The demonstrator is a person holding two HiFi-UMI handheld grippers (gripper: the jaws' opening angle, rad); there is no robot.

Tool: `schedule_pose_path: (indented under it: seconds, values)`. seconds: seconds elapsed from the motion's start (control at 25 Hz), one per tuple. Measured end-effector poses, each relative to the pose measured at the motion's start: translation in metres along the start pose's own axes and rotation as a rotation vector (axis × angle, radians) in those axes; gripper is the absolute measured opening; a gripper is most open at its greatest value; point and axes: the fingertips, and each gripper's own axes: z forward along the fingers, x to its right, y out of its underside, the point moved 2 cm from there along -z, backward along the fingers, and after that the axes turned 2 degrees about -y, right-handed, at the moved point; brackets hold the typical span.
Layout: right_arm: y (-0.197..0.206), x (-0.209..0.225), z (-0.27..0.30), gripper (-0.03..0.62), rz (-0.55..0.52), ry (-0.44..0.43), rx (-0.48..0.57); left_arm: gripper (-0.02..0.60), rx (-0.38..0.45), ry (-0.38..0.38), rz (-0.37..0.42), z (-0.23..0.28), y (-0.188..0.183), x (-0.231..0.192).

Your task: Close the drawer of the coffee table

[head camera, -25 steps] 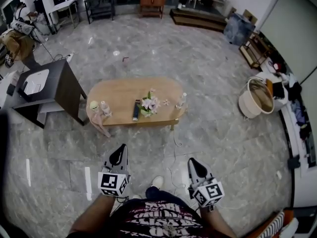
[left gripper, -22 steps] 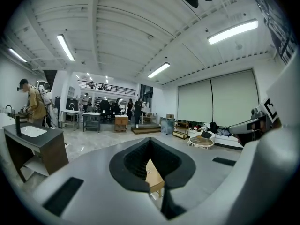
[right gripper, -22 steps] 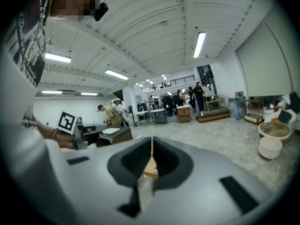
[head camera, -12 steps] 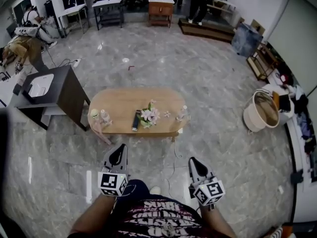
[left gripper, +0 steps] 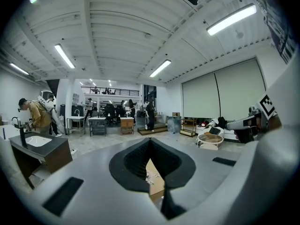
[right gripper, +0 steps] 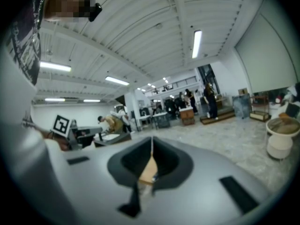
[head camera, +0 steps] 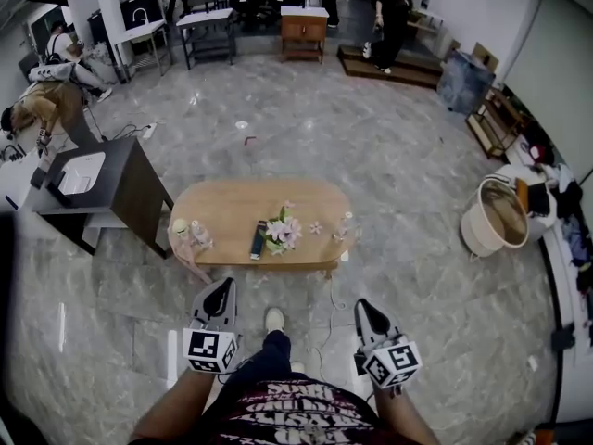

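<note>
The oval wooden coffee table [head camera: 232, 213] stands ahead on the marble floor, carrying a flower pot [head camera: 281, 233], a dark remote [head camera: 258, 239] and small bottles [head camera: 196, 235]. A pale strip [head camera: 190, 260] sticks out under its near left corner; I cannot tell whether it is the drawer. My left gripper [head camera: 220, 291] and right gripper [head camera: 362, 308] hover short of the table's near edge, both shut and holding nothing. A sliver of the wooden table [left gripper: 154, 179] shows below the shut left gripper [left gripper: 150, 141]. The table [right gripper: 149, 170] shows likewise below the right gripper [right gripper: 152, 140].
A dark side cabinet [head camera: 130, 179] with a white basin stands left of the table. A round tub [head camera: 500, 216] sits at the right, and a thin cable [head camera: 330, 290] lies on the floor by the table. My shoe [head camera: 274, 318] is between the grippers. People and desks are at the back.
Both grippers have come nearer to the table's near edge, jaws still shut. A foot has stepped forward between them, and the table sits lower in the head view.
</note>
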Motion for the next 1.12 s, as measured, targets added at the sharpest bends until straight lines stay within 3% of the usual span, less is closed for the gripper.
schedule_pose_path:
  seconds: [0.64,0.92,1.12]
  values:
    - [0.008,0.048,0.062,0.035,-0.020,0.014,-0.069,0.023,-0.070,0.019,-0.035,0.071,0.034,-0.017]
    - [0.041,0.092,0.116,0.035,-0.028,0.045,-0.185,0.023,-0.178,0.030,-0.014,0.135,0.082,-0.039]
    - [0.079,0.131,0.173,0.035,-0.095,0.038,-0.317,0.023,-0.279,0.062,0.014,0.194,0.142,-0.054]
